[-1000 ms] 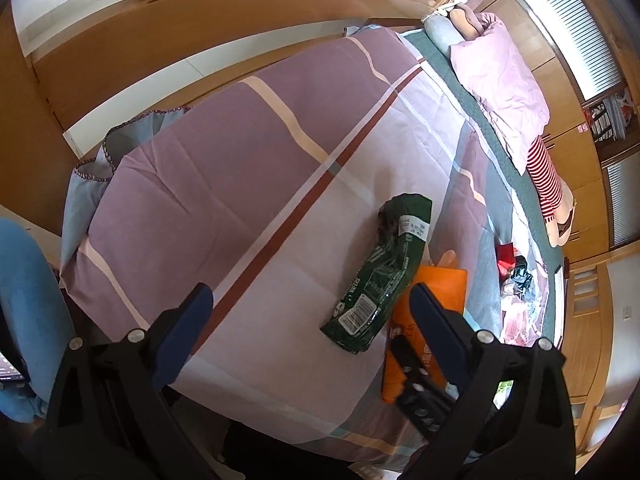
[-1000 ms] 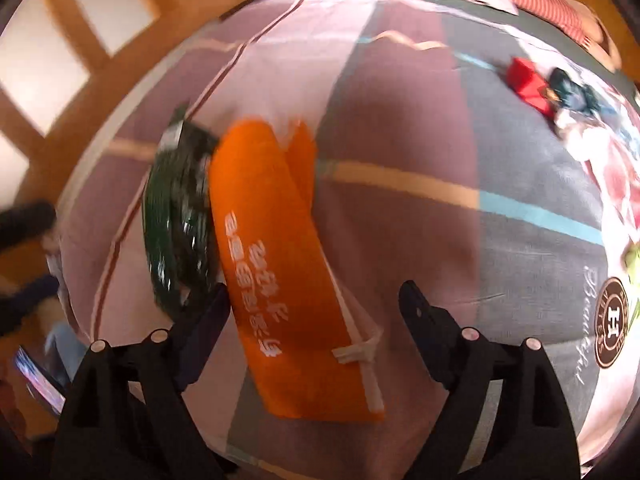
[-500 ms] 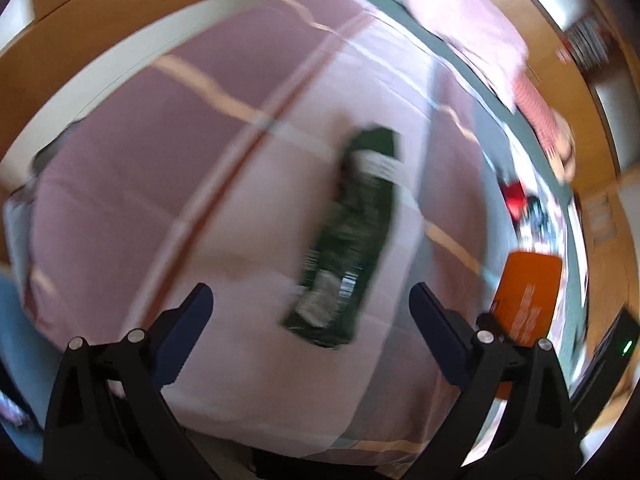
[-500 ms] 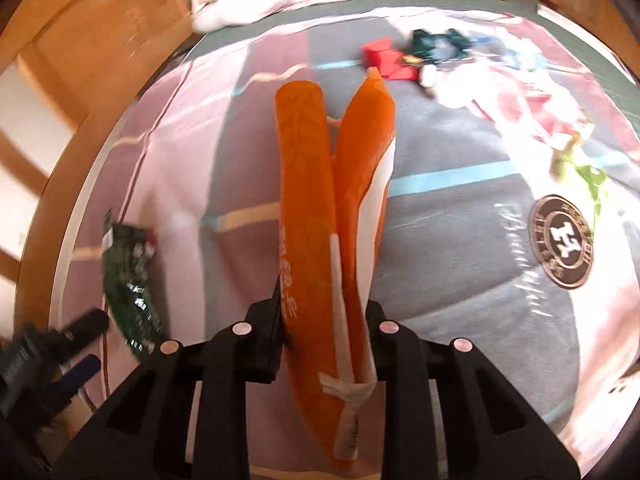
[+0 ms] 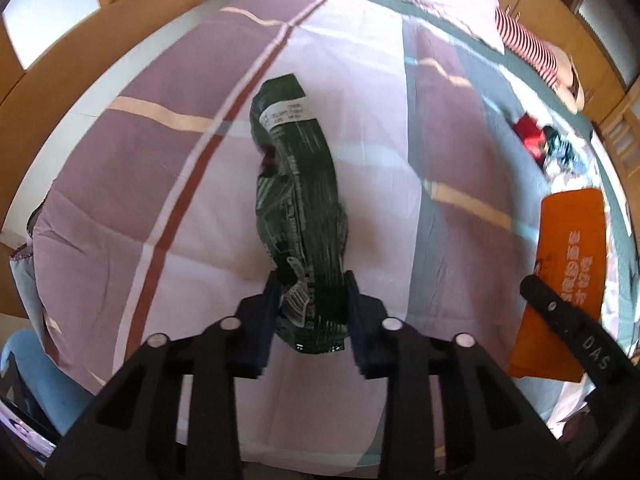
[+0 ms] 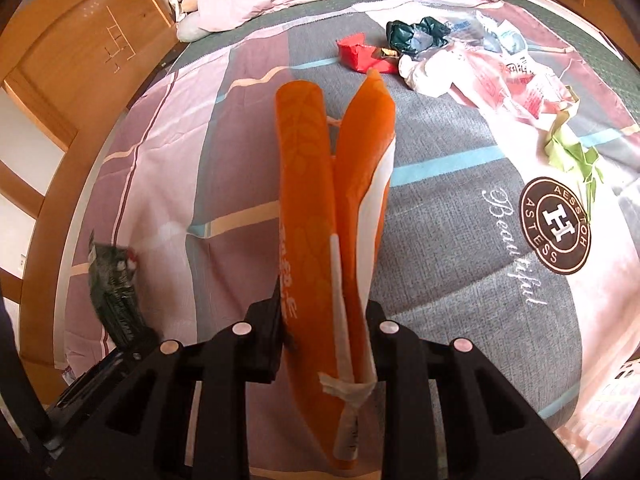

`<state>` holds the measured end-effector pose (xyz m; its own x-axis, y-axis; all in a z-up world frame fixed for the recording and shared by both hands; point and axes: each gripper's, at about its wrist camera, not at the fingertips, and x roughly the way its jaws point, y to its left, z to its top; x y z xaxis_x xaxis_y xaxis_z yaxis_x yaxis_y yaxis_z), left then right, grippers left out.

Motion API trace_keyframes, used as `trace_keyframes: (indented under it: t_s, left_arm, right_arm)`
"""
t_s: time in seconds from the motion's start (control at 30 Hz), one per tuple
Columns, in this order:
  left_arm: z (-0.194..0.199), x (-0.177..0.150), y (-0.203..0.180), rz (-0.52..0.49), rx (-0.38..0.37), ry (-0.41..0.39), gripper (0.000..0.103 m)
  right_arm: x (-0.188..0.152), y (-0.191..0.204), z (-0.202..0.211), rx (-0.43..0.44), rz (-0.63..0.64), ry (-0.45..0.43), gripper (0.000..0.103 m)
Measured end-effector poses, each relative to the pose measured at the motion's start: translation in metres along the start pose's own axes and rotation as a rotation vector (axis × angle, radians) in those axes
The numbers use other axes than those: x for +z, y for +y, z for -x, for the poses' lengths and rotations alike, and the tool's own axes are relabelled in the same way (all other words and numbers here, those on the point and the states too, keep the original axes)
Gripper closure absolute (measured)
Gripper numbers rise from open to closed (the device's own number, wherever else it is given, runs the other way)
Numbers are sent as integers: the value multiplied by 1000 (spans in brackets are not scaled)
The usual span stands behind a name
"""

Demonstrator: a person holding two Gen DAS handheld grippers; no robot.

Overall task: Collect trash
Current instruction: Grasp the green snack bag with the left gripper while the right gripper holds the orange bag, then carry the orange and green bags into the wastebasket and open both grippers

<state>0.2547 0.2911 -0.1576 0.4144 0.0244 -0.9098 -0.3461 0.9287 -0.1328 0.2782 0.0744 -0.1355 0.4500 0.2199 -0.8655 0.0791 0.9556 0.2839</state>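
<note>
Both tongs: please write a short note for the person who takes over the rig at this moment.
Left tongs: shut on the dark green wrapper, which lies along the bedspread.
Right tongs: shut on the folded orange bag, held above the bedspread.
Done: both pieces gripped.
Left: red wrapper, crumpled green bag, pink-white plastic bag and light green paper lie farther up the bed. No bin in view.

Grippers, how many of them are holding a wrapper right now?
2. The left gripper is shut on the dark green wrapper; the right gripper is shut on the orange wrapper.
</note>
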Motion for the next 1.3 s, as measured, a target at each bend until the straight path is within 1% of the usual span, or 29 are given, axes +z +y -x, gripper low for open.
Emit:
trace_keyframes:
  t_s: [0.03,0.13,0.23,0.3,0.4,0.47,0.5,0.57,0.63,0.7,0.77,0.83,0.9,0.93,1.0,1.03,1.07,1.13,1.17,1.2,1.23,1.27,1.3]
  left_arm:
    - [5,2,2,10,-12,-19,75]
    - [27,7,3,28,-98,-88,76]
    - [46,10,3,25,-214,-142,77]
    - [56,8,-2,14,-292,-192,77]
    - [73,5,-8,-43,-360,-267,77]
    - [78,4,-14,-63,-432,-285,77]
    - [80,4,-17,-71,-463,-286,77]
    - [83,3,-24,-95,-497,-295,77]
    - [88,0,-28,-122,-517,-311,77]
    - [93,-5,-34,-149,-524,-335,77]
    - [100,-10,-43,-184,-505,-357,77]
    - [109,-18,-49,-220,-496,-373,77]
    - [117,-28,-56,-259,-503,-378,77]
    - [120,-35,-58,-279,-506,-380,77]
    - [126,-45,-69,-332,-509,-388,77]
    - [128,-50,-74,-355,-512,-391,77]
    - [132,-56,-80,-378,-521,-391,77]
    - [137,-64,-92,-409,-554,-378,77]
    - [140,-68,-100,-426,-586,-369,77]
    - [144,-73,-107,-442,-619,-358,77]
    - [146,-75,-112,-455,-649,-345,77]
    - [151,-81,-120,-471,-694,-327,77]
    - [158,-89,-128,-486,-742,-308,77]
  right_arm:
    - [0,0,2,6,1,-6,76]
    - [1,4,12,30,16,-56,76]
    - [0,10,18,32,53,-87,76]
    - [0,11,22,40,53,-107,76]
    - [-1,2,39,58,13,-184,76]
    - [-5,-14,60,86,-46,-254,76]
    - [-8,-23,70,110,-85,-273,76]
    - [-17,-44,96,165,-147,-301,76]
    - [-24,-59,127,189,-145,-337,76]
    - [-26,-70,159,166,-85,-357,76]
    - [-32,-85,190,106,-22,-371,76]
    - [-43,-106,210,34,6,-362,76]
    - [-57,-134,221,-39,-9,-333,76]
    - [-67,-151,224,-76,-30,-304,76]
    - [-84,-183,223,-122,-93,-238,76]
    - [-97,-201,219,-145,-132,-184,76]
    - [-105,-212,214,-163,-153,-148,76]
    - [-122,-236,201,-216,-206,-37,73]
    - [-131,-248,194,-211,-247,24,70]
    - [-139,-256,190,-189,-291,66,62]
    - [-146,-268,189,-158,-348,90,57]
    - [-149,-277,195,-139,-397,82,56]
    - [-152,-281,203,-139,-424,52,56]
